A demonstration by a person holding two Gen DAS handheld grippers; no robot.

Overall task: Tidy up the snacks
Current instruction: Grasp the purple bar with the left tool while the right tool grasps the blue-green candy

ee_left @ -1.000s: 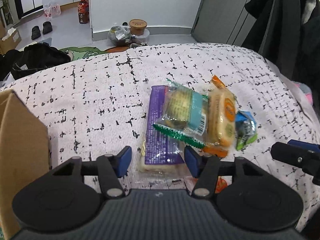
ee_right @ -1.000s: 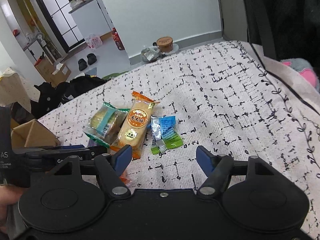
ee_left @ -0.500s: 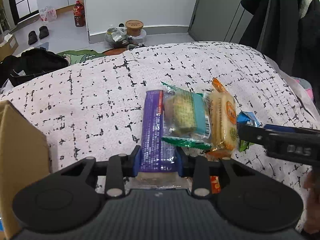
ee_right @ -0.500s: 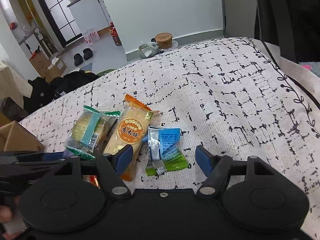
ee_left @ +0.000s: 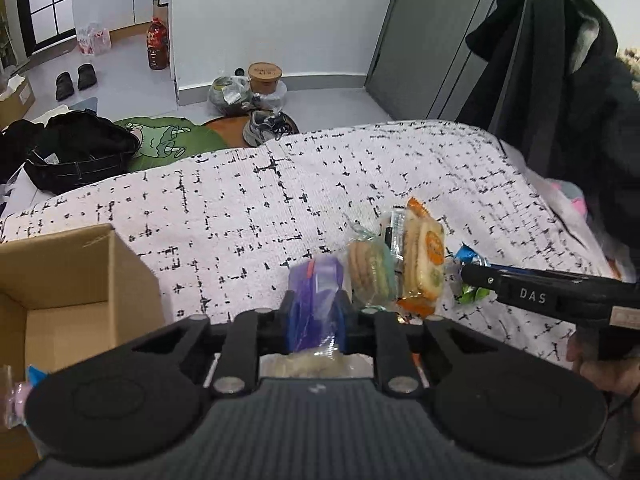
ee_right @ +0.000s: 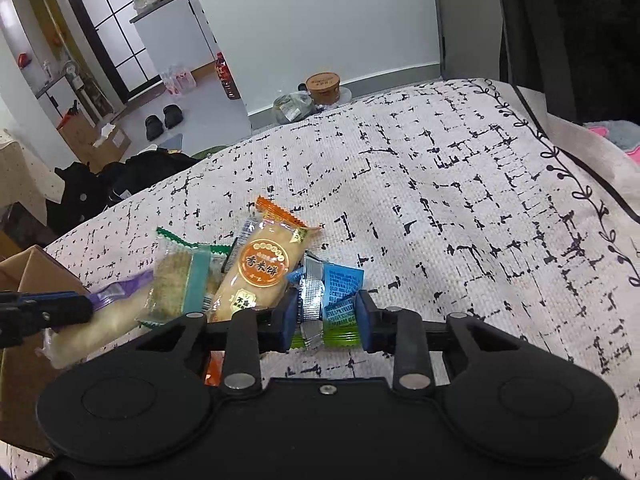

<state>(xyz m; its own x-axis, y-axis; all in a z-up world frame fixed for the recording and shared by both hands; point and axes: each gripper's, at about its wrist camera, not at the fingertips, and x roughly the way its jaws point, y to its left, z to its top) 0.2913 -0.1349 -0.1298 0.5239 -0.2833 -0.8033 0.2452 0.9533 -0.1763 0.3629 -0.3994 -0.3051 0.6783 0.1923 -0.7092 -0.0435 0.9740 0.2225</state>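
A bed covered in a white blanket with a broken black grid print [ee_left: 248, 208] carries the whole job, and an open brown cardboard box [ee_left: 76, 280] sits on it at the left, with a wrapper or two showing in its near corner. Beside the box lies a small heap of snacks: a long purple-wrapped wafer bar [ee_left: 316, 300], a clear cracker pack with a green zigzag edge and teal band [ee_right: 180, 280], an orange-ended rice cracker pack with a round orange label [ee_right: 264, 268], and a cluster of small blue, silver and green foil sachets [ee_right: 332, 300]. The left gripper [ee_left: 316, 312] is clamped on the purple bar, which appears raised clear of the blanket with its far end tilted up. The right gripper [ee_right: 324, 316] has its fingers drawn in on either side of the foil sachets, apparently pinching them where they lie. The step in hand looks like picking up, two items at once. Next, the purple bar probably needs swinging left over the box mouth and releasing, while the right gripper must lift without dragging the neighbouring rice cracker pack.
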